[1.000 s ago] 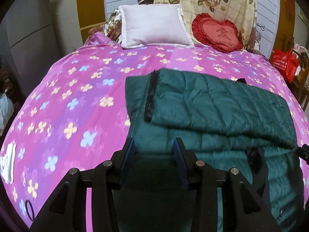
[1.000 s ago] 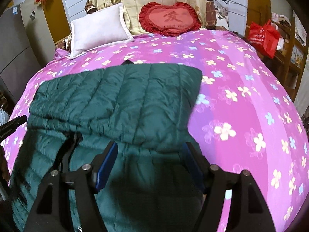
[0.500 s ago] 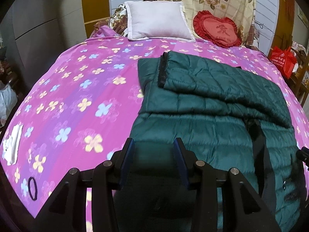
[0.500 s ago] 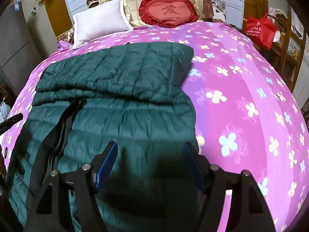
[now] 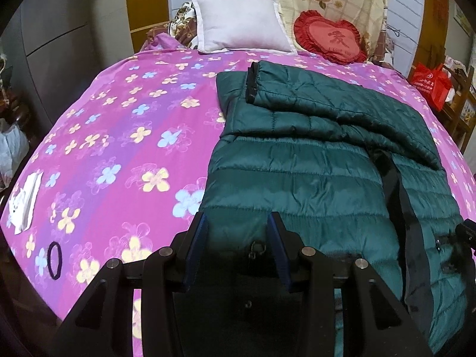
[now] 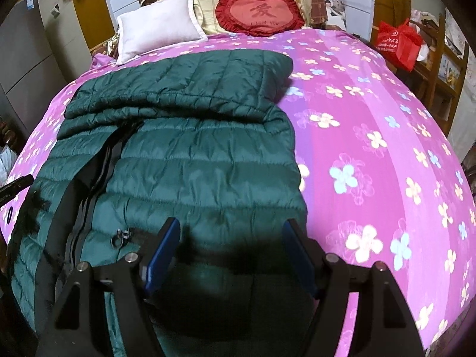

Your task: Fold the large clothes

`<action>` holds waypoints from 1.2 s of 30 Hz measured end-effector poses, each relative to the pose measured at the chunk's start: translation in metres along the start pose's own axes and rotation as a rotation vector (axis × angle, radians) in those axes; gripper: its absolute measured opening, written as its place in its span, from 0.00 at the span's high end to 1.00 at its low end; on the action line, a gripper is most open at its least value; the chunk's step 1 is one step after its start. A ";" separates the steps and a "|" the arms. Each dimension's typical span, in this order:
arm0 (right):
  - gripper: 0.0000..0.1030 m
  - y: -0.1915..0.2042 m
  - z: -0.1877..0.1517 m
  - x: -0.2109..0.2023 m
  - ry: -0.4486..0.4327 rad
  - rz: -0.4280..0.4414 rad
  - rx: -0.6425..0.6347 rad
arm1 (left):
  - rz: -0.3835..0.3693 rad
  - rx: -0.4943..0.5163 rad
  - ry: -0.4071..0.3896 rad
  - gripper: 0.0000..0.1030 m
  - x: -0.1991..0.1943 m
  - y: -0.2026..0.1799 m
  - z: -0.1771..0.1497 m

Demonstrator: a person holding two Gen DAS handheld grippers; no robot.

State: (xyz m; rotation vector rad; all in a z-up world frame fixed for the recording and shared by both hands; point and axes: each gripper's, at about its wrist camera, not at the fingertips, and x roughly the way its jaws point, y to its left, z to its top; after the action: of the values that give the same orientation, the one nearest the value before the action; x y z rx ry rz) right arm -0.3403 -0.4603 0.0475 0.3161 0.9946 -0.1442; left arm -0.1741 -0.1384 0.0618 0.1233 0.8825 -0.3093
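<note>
A dark green quilted down jacket [image 5: 312, 160] lies on the pink flowered bed [image 5: 125, 136], front up, with both sleeves folded across its upper part. It also shows in the right wrist view [image 6: 184, 160], its black zipper [image 6: 98, 166] running down the left side. My left gripper [image 5: 238, 232] is open and empty, above the jacket's lower left hem. My right gripper [image 6: 232, 235] is open wider and empty, above the jacket's lower right hem. Neither touches the cloth that I can see.
A white pillow [image 5: 241, 26] and a red heart cushion [image 5: 330, 38] lie at the head of the bed. A black hair tie [image 5: 54, 259] and white paper [image 5: 25, 205] sit near the left edge. A red bag [image 6: 398, 44] stands on shelving to the right.
Both grippers have pulled back toward the foot of the bed, so more of the jacket's lower body and hem is in view. Both stay open and empty.
</note>
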 end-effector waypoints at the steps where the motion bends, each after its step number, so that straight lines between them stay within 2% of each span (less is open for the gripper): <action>1: 0.27 0.000 -0.002 -0.001 0.000 0.002 0.001 | 0.000 0.000 -0.001 0.69 -0.002 0.000 -0.001; 21: 0.23 0.004 -0.040 -0.035 0.030 0.023 -0.051 | 0.000 0.046 -0.006 0.69 -0.039 0.002 -0.038; 33: 0.23 -0.006 -0.063 -0.050 0.057 0.017 -0.051 | -0.037 0.022 0.046 0.69 -0.051 0.019 -0.065; 36: 0.23 -0.010 -0.068 -0.053 0.062 0.020 -0.043 | -0.068 0.006 0.067 0.69 -0.053 0.026 -0.072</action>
State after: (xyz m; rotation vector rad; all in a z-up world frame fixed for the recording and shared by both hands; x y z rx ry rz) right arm -0.4258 -0.4491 0.0562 0.2929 1.0538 -0.0951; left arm -0.2506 -0.0861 0.0572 0.1096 0.9539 -0.3731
